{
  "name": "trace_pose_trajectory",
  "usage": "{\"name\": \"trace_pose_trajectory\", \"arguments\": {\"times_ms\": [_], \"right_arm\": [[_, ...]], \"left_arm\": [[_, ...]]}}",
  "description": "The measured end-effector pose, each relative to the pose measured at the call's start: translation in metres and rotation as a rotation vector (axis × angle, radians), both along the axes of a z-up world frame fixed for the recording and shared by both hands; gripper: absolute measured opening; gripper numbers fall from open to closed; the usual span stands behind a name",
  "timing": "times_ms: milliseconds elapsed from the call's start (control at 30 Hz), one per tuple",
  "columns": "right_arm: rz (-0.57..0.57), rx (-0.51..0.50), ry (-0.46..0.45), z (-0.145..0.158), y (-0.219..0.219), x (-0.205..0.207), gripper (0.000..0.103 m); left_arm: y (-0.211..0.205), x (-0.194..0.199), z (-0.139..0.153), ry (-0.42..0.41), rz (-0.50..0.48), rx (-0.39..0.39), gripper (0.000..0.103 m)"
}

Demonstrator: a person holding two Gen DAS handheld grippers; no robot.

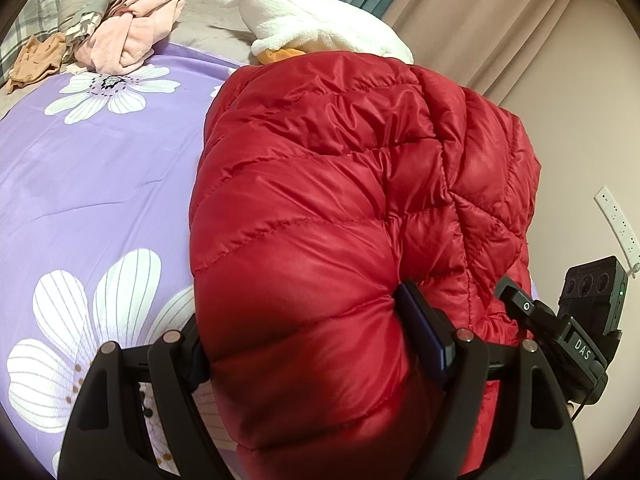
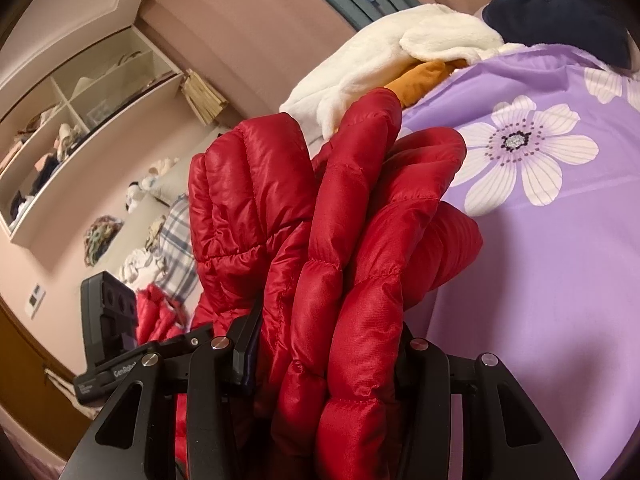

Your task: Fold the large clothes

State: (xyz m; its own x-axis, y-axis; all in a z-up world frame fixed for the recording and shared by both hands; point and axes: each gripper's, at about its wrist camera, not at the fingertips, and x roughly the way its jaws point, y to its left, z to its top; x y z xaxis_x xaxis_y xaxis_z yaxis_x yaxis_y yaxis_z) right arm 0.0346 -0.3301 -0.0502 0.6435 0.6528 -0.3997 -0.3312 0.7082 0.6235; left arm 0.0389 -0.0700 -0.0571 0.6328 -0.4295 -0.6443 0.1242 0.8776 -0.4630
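A red quilted puffer jacket lies bunched over the right side of a purple flowered bed cover. My left gripper is shut on a thick fold of the jacket at its near end; the left finger is hidden by fabric. The other gripper's body shows at the right. In the right wrist view the jacket stands up in several bunched folds. My right gripper is shut on those folds, held above the bed cover.
A white fleece garment over an orange one lies beyond the jacket. A pile of pink and plaid clothes sits at the far left. A dark navy garment lies far right. Wall shelves and curtains stand beside the bed.
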Motion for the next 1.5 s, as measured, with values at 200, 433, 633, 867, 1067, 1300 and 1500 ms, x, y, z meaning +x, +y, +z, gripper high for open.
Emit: {"name": "trace_pose_trajectory", "arguments": {"times_ms": [200, 433, 633, 867, 1067, 1300, 1500], "right_arm": [[-0.005, 0.004, 0.009, -0.002, 0.000, 0.004, 0.048], [-0.013, 0.008, 0.029, -0.005, 0.002, 0.004, 0.048], [-0.021, 0.013, 0.046, -0.008, 0.003, 0.006, 0.048], [-0.038, 0.013, 0.086, -0.014, 0.001, 0.009, 0.048], [-0.052, 0.008, 0.115, -0.019, -0.001, 0.009, 0.048], [-0.077, -0.019, 0.153, -0.024, -0.001, 0.010, 0.050], [-0.093, -0.039, 0.190, -0.028, 0.000, 0.009, 0.053]], "left_arm": [[-0.002, 0.007, -0.004, 0.010, -0.007, -0.002, 0.080], [-0.008, 0.012, -0.006, 0.017, -0.009, 0.004, 0.080], [-0.010, 0.014, -0.008, 0.020, -0.009, 0.015, 0.080], [-0.011, 0.015, -0.012, 0.030, -0.014, 0.036, 0.081], [-0.010, 0.017, -0.014, 0.038, -0.016, 0.047, 0.081], [-0.011, 0.018, -0.016, 0.046, -0.012, 0.063, 0.082], [-0.010, 0.018, -0.020, 0.059, -0.007, 0.081, 0.083]]}}
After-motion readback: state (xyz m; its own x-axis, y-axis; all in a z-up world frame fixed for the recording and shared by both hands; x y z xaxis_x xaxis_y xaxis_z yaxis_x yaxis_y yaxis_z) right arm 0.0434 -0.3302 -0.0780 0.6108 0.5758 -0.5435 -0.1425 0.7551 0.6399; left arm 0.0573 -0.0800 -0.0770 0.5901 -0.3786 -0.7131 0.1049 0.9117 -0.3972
